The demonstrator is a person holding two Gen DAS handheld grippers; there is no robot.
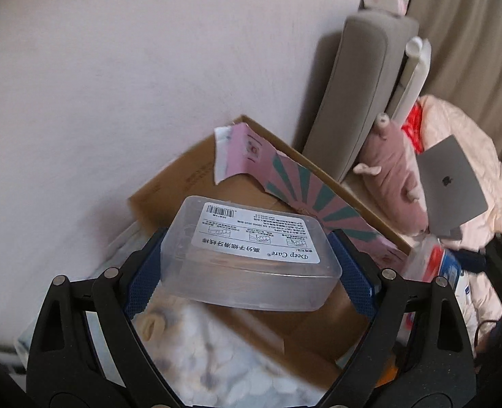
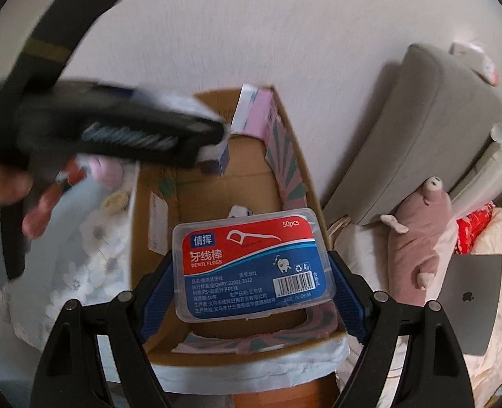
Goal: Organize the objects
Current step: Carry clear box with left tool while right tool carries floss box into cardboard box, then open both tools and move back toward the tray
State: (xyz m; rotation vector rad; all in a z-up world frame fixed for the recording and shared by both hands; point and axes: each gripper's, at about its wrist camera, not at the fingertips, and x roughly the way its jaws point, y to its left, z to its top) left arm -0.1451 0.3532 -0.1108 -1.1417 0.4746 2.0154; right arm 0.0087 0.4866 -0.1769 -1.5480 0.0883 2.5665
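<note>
Left wrist view: left hand-held gripper (image 1: 251, 261), blue pads clamped on both ends of a clear plastic floss-pick box (image 1: 249, 255) with a white "Deep Care" label, held above an open cardboard box (image 1: 189, 176). A pink-and-teal printed carton flap (image 1: 284, 183) leans inside the cardboard box, behind the clear box. Floral fabric (image 1: 217, 350) lies below the pads. To the right: grey cushion (image 1: 356, 91), pink plush toy (image 1: 392, 180), grey laptop (image 1: 451, 180) on pale bedding.

Right wrist view: right hand-held gripper (image 2: 252, 278), pads closed on a clear floss-pick box with red-and-blue label (image 2: 252, 265), marked "50pcs", held over the same cardboard box (image 2: 291, 156). The left hand-held gripper, blurred, crosses the upper left over the box's far end.
</note>
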